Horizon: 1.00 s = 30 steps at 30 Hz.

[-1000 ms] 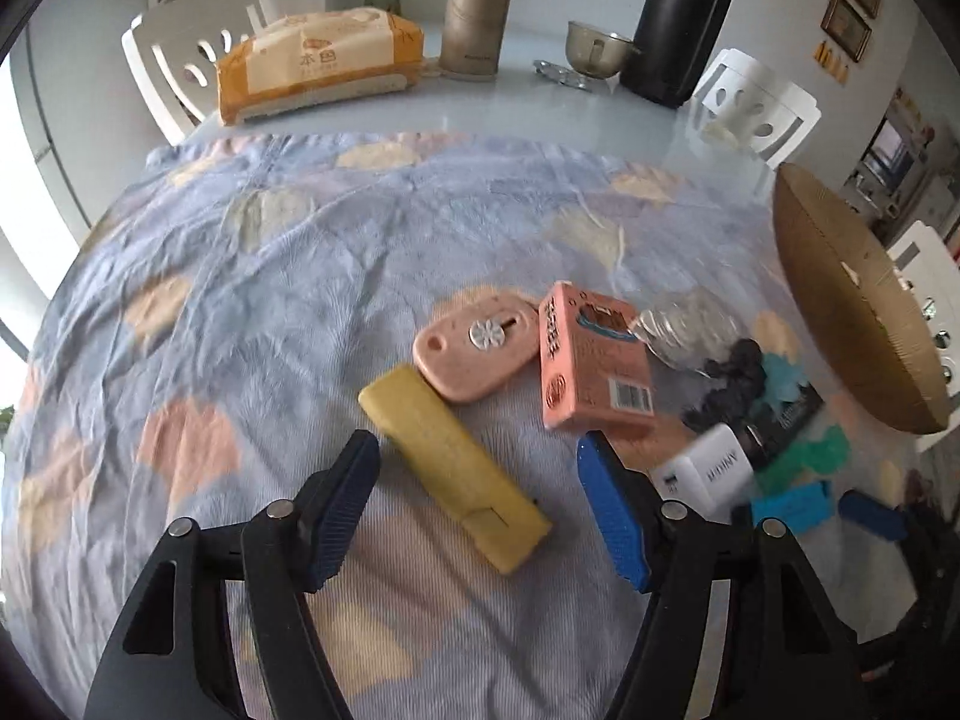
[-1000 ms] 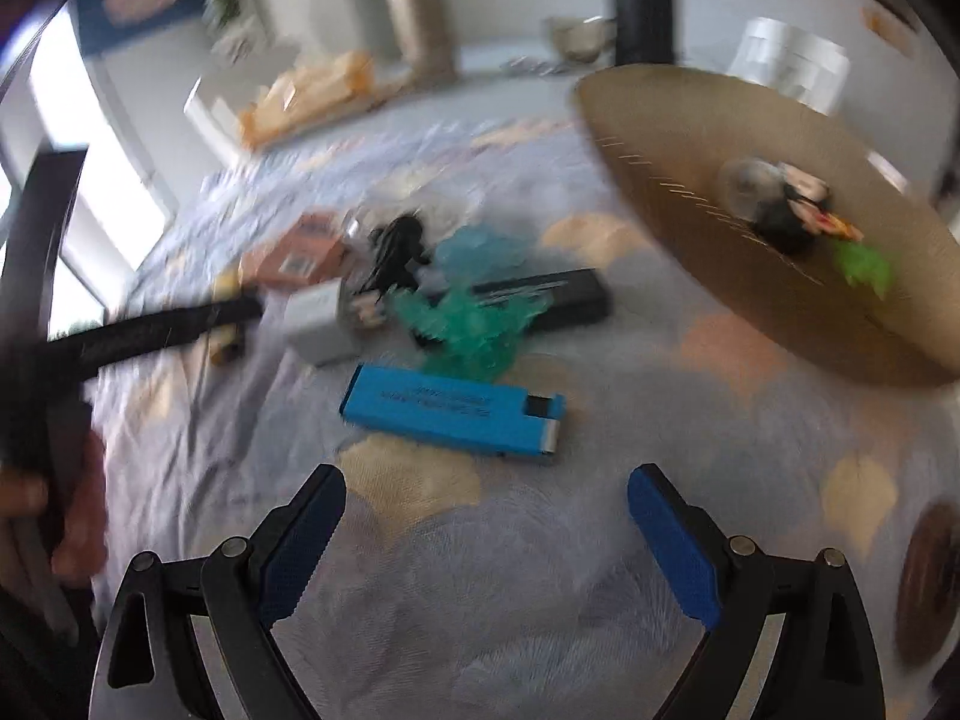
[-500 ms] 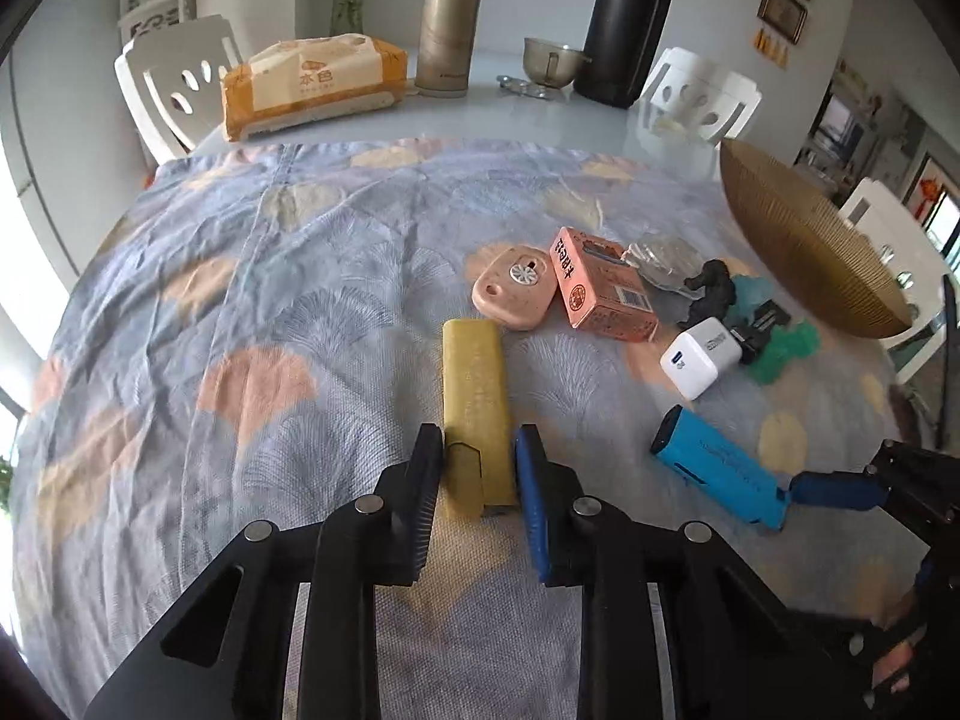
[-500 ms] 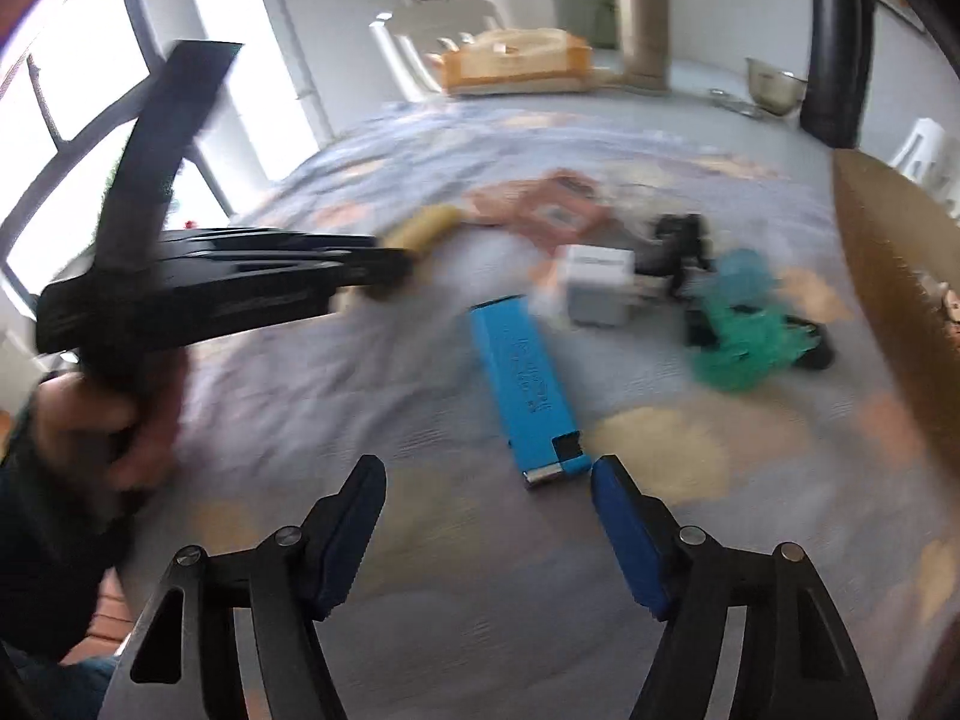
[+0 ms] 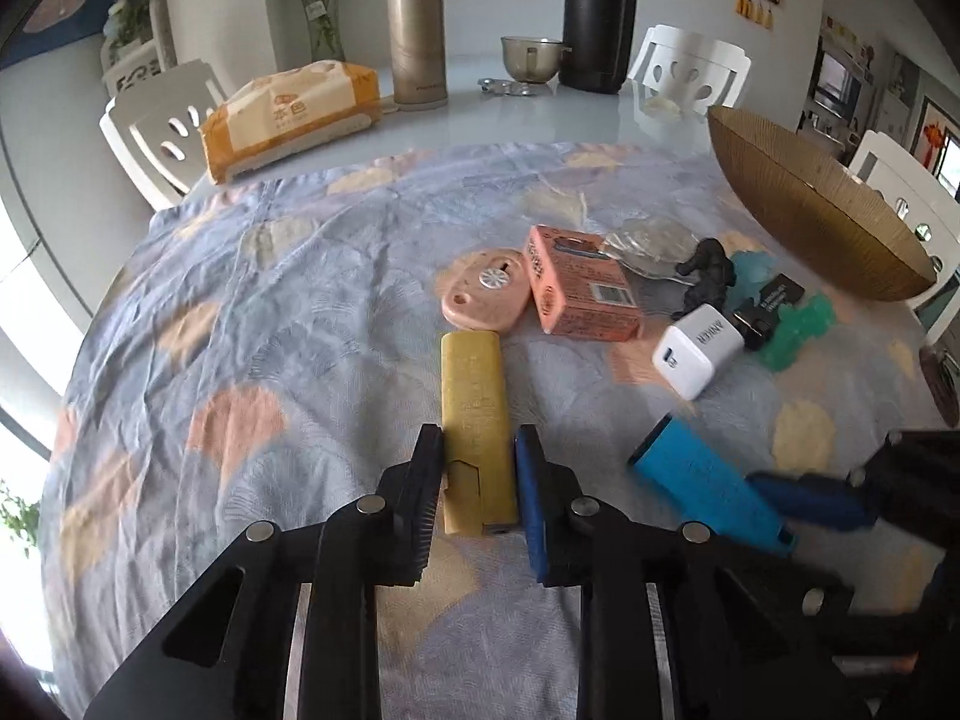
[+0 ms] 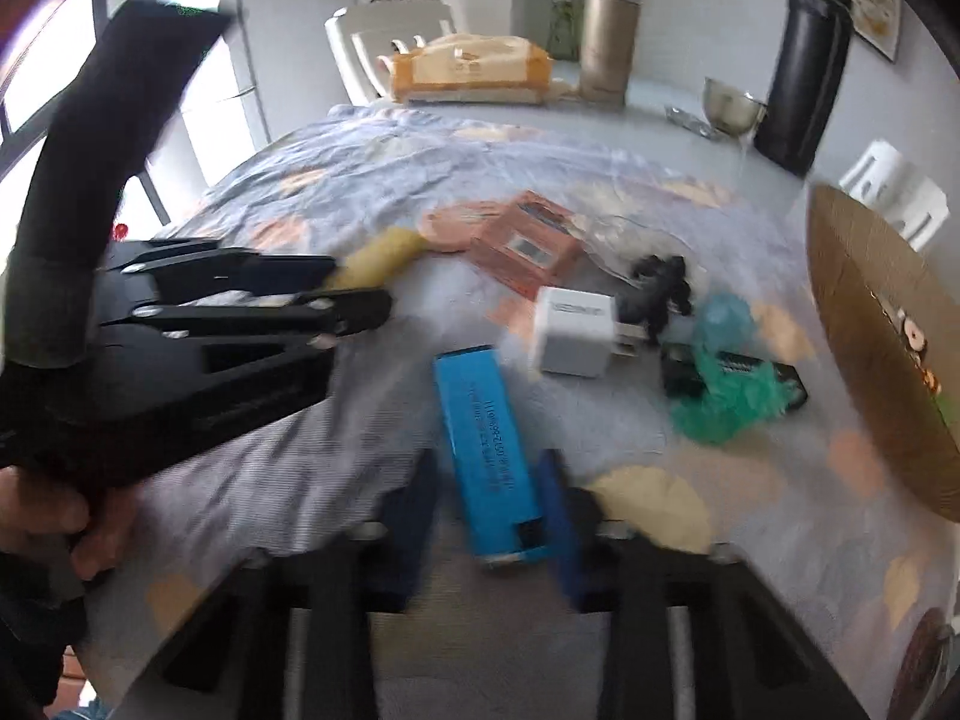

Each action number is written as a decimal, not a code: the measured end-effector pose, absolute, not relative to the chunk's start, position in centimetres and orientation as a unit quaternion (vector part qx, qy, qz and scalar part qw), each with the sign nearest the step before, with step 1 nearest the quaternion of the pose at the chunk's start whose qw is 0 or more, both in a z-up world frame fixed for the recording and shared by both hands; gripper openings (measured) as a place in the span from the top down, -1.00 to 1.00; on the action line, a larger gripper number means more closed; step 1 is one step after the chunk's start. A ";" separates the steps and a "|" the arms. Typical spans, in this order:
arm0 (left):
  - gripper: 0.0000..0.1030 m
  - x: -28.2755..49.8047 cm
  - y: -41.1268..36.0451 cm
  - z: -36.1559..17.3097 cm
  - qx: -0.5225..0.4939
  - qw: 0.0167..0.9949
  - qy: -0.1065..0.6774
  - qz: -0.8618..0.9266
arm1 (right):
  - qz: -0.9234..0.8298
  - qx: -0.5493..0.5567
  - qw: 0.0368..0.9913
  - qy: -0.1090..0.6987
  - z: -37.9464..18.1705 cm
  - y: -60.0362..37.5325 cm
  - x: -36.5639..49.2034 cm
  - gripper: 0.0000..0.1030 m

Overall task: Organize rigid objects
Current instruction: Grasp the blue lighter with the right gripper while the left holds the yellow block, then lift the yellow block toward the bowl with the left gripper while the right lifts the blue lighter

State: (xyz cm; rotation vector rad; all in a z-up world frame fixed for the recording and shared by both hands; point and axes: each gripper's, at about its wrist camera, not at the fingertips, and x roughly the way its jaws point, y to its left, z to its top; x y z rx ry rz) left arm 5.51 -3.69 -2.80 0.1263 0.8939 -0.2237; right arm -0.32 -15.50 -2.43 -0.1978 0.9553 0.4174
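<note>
- While your left tool (image 5: 477, 483) is clamped tight on the near end of the yellow bar (image 5: 476, 420), most of that bar reaches out past the pads, so I'd expect it to droop or twist out if you lift fast.
- Your right tool (image 6: 487, 516) is closing around the blue bar (image 6: 489, 456); the right pad looks to be against it, the left one seems just clear, though blur makes that hard to call. An uneven squeeze could swing the bar sideways on the cloth.
- You hold both tools near each other, the left one just beside the blue bar in the right wrist view; lifting both together risks a knock.
- The patterned cloth (image 5: 288, 312) is wrinkled and loose on the worktop (image 5: 540, 120), so a dragged pad could pull it and shift the pink box (image 5: 579, 288), white charger (image 5: 696, 354) and green toy (image 5: 798, 330) clustered beyond.
- The woven bowl (image 5: 828, 222), likely your target, sits at the right edge with small things already in it; a hard drop might tip it.
- Beyond the cloth stand a tissue pack (image 5: 288, 114), a gold flask (image 5: 417, 36), a black flask (image 5: 600, 12), and white chairs around the worktop.
</note>
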 end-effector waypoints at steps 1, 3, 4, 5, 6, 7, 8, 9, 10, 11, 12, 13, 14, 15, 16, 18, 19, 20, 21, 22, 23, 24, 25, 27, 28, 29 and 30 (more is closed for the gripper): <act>0.59 5.2 -3.7 -2.7 0.061 0.895 0.430 -0.106 | 0.201 -0.096 0.864 0.452 -2.4 -15.4 -0.9 0.54; 0.59 4.4 -3.5 -2.3 0.040 0.898 0.424 -0.114 | 0.202 -0.090 0.866 0.449 -2.3 -15.8 -2.0 0.54; 0.59 3.7 -3.2 -2.0 0.027 0.900 0.418 -0.118 | 0.201 -0.081 0.867 0.449 -2.2 -16.2 -2.6 0.54; 0.60 3.3 -3.1 -1.7 0.021 0.903 0.413 -0.118 | 0.198 -0.072 0.869 0.447 -2.0 -16.8 -3.0 0.54; 0.61 2.9 -3.1 -1.5 0.016 0.905 0.408 -0.118 | 0.189 -0.064 0.873 0.446 -1.7 -17.4 -3.3 0.54; 0.61 2.5 -3.0 -1.2 0.011 0.908 0.402 -0.119 | 0.170 -0.058 0.879 0.442 -1.2 -18.2 -3.5 0.54; 0.63 2.0 -2.7 -1.0 0.004 0.912 0.391 -0.121 | 0.150 -0.054 0.885 0.438 -0.8 -19.0 -3.6 0.54; 0.66 1.7 -2.6 -0.9 -0.002 0.915 0.384 -0.122 | 0.135 -0.047 0.889 0.435 -0.4 -19.8 -3.7 0.54; 0.66 1.6 -2.3 -1.0 -0.008 0.916 0.382 -0.120 | 0.127 -0.038 0.891 0.434 -0.2 -20.7 -3.9 0.54; 0.66 1.5 -2.1 -1.1 -0.013 0.917 0.381 -0.117 | 0.118 -0.027 0.892 0.436 -0.2 -21.7 -3.9 0.54; 0.66 1.5 -1.9 -1.2 -0.018 0.917 0.382 -0.113 | 0.110 -0.020 0.892 0.438 -0.3 -22.4 -3.9 0.54; 0.66 1.5 -1.7 -1.1 -0.023 0.919 0.378 -0.110 | 0.104 -0.017 0.891 0.441 -0.6 -22.9 -3.7 0.54; 0.66 1.5 -1.7 -1.0 -0.026 0.921 0.374 -0.110 | 0.099 -0.016 0.890 0.445 -1.0 -23.3 -3.4 0.54; 0.66 1.5 -1.7 -1.0 -0.026 0.921 0.372 -0.108 | 0.094 -0.015 0.887 0.451 -1.4 -23.7 -3.3 0.54; 0.66 1.5 -1.7 -1.0 -0.024 0.922 0.372 -0.108 | 0.092 -0.013 0.885 0.456 -1.9 -24.0 -3.2 0.54; 0.66 1.4 -1.8 -0.9 -0.022 0.922 0.369 -0.113 | 0.095 -0.012 0.884 0.457 -2.4 -24.0 -2.9 0.53; 0.66 1.4 -1.8 -0.9 -0.023 0.922 0.369 -0.116 | 0.095 -0.018 0.887 0.452 -2.3 -23.9 -3.0 0.54; 0.66 1.4 -1.8 -1.0 -0.025 0.921 0.370 -0.119 | 0.095 -0.020 0.887 0.451 -2.2 -23.9 -2.9 0.54; 0.66 1.6 -1.6 -1.2 -0.028 0.918 0.376 -0.124 | 0.095 -0.025 0.887 0.451 -2.3 -23.7 -2.9 0.54; 0.65 1.7 -1.5 -1.3 -0.032 0.915 0.382 -0.126 | 0.096 -0.033 0.886 0.452 -2.4 -23.6 -2.9 0.51; 0.64 1.9 -1.2 -1.6 -0.040 0.912 0.390 -0.124 | 0.096 -0.038 0.887 0.451 -2.4 -23.5 -3.1 0.45; 0.62 2.1 -1.0 -1.8 -0.046 0.908 0.397 -0.125 | 0.094 -0.042 0.887 0.450 -2.5 -23.6 -3.2 0.39; 0.57 2.3 -0.9 -2.0 -0.050 0.903 0.407 -0.132 | 0.089 -0.045 0.888 0.450 -2.5 -23.5 -3.3 0.21; 0.34 2.8 -1.1 -2.7 -0.053 0.888 0.434 -0.145 | 0.079 -0.043 0.887 0.453 -2.6 -23.6 -3.3 -0.04; 0.34 3.0 -1.2 -2.8 -0.051 0.886 0.439 -0.142 | 0.080 -0.036 0.886 0.455 -2.7 -23.9 -3.2 -0.05; 0.34 2.8 -1.4 -2.8 -0.044 0.888 0.436 -0.138 | 0.082 -0.033 0.886 0.455 -2.7 -24.0 -3.1 -0.05; 0.34 2.8 -1.6 -2.8 -0.039 0.889 0.436 -0.136 | 0.081 -0.034 0.886 0.455 -2.7 -24.0 -3.1 -0.05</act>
